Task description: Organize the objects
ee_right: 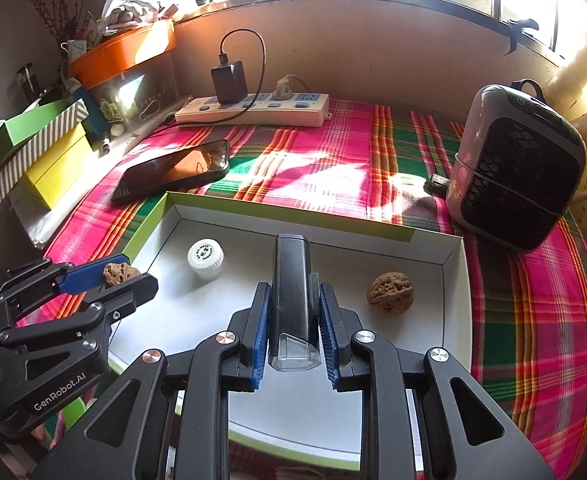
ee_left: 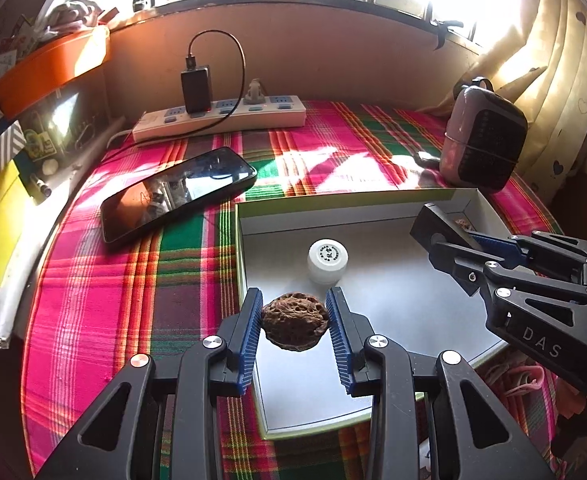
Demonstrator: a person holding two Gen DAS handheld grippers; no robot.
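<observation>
While both grippers work over the white box tray (ee_right: 459,280), each has something in hand. Left gripper (ee_left: 294,320) is clamped on a walnut (ee_left: 295,325), pads pressing its two sides, poised just above the tray's near-left corner. Right gripper (ee_right: 293,320) is clenched on a black oblong device with a clear end cap (ee_right: 292,300), lengthwise between the pads, toward the tray's far side.

Already lying in the tray: a second walnut (ee_right: 390,293) toward the right wall, and a small white capped bottle (ee_right: 205,258) near the far-left corner.

Handling judgement: walnut is light, rigid and ridged, so the ribbed pads should bite well across its widest part; round form may roll on release. Device looks smooth and hard, likely slippery; a grip on the flat sides at mid-length suits it.

Plaid-clothed counter (ee_left: 105,280) carries the tray.
</observation>
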